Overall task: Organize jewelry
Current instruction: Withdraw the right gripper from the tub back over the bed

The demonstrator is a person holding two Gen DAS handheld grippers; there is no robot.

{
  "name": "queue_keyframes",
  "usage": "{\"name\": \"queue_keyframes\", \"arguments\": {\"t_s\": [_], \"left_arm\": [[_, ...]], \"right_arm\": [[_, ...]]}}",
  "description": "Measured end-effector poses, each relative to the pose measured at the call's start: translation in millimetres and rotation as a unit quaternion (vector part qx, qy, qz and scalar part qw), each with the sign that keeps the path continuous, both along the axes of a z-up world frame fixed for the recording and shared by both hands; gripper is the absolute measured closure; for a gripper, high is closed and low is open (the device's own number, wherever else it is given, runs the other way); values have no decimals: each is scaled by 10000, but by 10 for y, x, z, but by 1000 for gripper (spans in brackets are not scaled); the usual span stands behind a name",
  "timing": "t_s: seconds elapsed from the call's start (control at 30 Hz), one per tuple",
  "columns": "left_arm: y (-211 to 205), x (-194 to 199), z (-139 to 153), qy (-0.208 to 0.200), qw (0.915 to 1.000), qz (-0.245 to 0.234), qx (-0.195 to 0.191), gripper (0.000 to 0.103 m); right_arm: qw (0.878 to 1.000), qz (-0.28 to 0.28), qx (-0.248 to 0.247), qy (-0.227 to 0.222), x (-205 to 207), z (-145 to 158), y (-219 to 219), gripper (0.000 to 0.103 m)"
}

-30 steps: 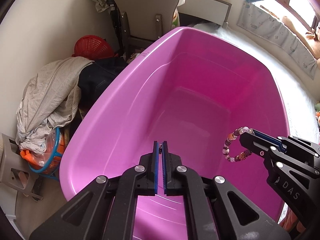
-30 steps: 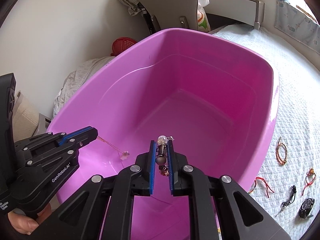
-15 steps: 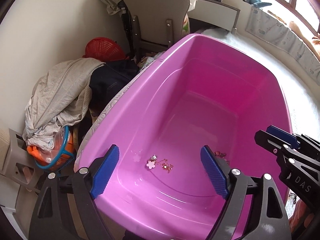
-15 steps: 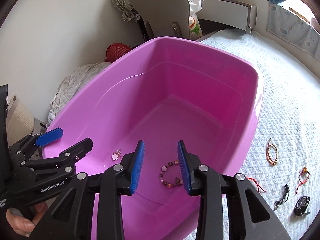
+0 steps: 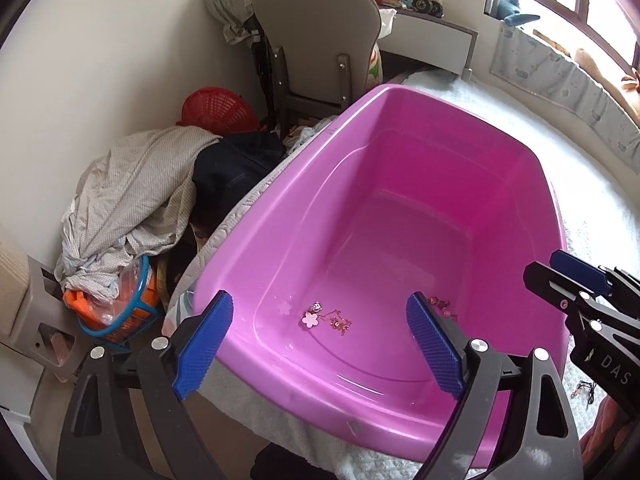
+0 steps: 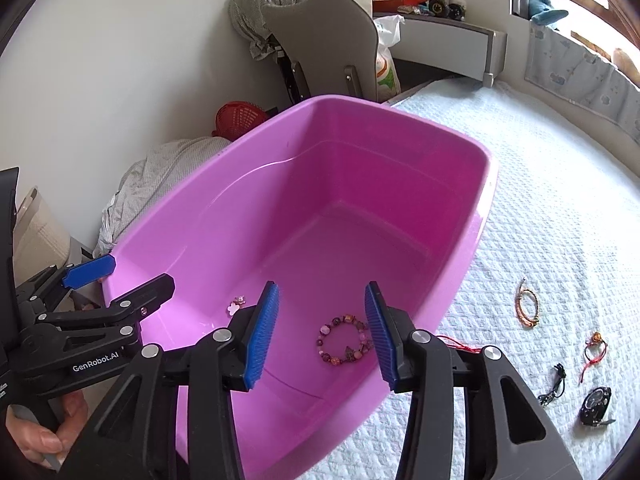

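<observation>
Left tongs, black frame with ribbed blue pads, spread wide above the near end of the glossy magenta plastic tub; nothing lies between the pads and neither touches the tub. Directly ahead of them, on the tub floor, rests a thin rose-gold chain with a pale pink flower charm. Right tongs, of the same build, are likewise parted wide and empty, hanging over the tub's near right corner. Seen between their pads, flat on the tub floor, lies the round beaded bracelet of pink and dark red beads (in the left wrist view only a few beads show, behind the right-hand pad). The flower charm appears again in the right wrist view, left of the bracelet and apart from it.

The tub stands on a bed with a white quilted coverlet. On the coverlet, right of the tub and well apart from it: a coiled orange cord bracelet, a red string bracelet with a small bead, a small black cord item and a black round-faced watch. A thin red string lies just beside the tub's right wall.

Beyond the tub: a grey chair, a red plastic basket and a heap of grey checked cloth.
</observation>
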State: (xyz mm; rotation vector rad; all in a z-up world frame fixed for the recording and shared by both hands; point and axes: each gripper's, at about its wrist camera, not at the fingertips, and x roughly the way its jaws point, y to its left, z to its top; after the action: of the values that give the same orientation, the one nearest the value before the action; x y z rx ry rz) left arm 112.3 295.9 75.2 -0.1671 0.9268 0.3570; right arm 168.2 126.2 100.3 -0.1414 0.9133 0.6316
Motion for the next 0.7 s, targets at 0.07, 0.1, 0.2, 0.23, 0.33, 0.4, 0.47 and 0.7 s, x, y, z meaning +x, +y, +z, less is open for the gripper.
{"name": "queue_keyframes", "arguments": {"t_s": [0.07,0.1,0.2,0.23,0.33,0.4,0.47,0.7], "left_arm": [[-50,-50,38,-62,9999,-22,117,14],[-74,-74,58,-90,9998,-36,161,14],[-148,-148,118,-177,9995,-98,258,13],[-177,-174,136,-203,9992,-124,306,13],[-261,-232,188,-253,9987,-229,383,12],[-324,-283,221,-284,9982,-322,428,12],[-393,-330,249,-308,9975,-387,505,11],[-575,-466,309,-362,9963,-549,547,11]], "right_arm": [[10000,-16,18,-89,-61,39,-51,55],[9999,-20,21,-132,-90,60,-72,55],[9997,-40,15,-245,-164,112,-137,54],[9996,-50,24,-271,-186,127,-159,53],[9994,-89,91,-306,-255,165,-243,50],[9993,-124,132,-339,-309,181,-309,50],[9991,-163,187,-348,-363,196,-373,49],[9983,-377,270,-366,-526,206,-650,48]]}}
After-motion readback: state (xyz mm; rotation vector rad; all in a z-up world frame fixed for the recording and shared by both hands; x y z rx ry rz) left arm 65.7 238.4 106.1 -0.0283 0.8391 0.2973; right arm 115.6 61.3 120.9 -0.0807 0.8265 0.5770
